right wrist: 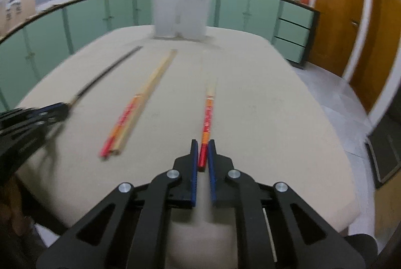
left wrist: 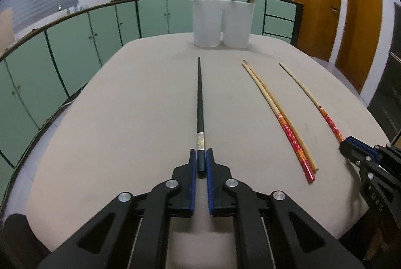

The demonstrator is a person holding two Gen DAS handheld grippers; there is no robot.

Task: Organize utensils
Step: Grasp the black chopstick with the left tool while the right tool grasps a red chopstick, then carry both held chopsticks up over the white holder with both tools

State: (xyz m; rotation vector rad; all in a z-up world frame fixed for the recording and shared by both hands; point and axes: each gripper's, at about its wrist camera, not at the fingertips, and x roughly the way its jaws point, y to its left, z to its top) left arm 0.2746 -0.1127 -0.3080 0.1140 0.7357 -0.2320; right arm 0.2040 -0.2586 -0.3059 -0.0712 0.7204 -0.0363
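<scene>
our left claw (left wrist: 201, 160) is clamped on the thick end of the black chopstick (left wrist: 200, 98), our right claw (right wrist: 203, 155) on a red chopstick (right wrist: 207, 116) — both lie on the counter (left wrist: 125, 106). we hold the ends so the tips can drop into the white cups (left wrist: 206, 20); both claws tilt downward.

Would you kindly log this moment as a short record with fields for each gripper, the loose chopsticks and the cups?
left gripper: jaws shut on black chopstick
right gripper: jaws shut on red-handled chopstick
loose on table: two chopsticks side by side
cups: two white, at far edge, chopsticks in each
</scene>
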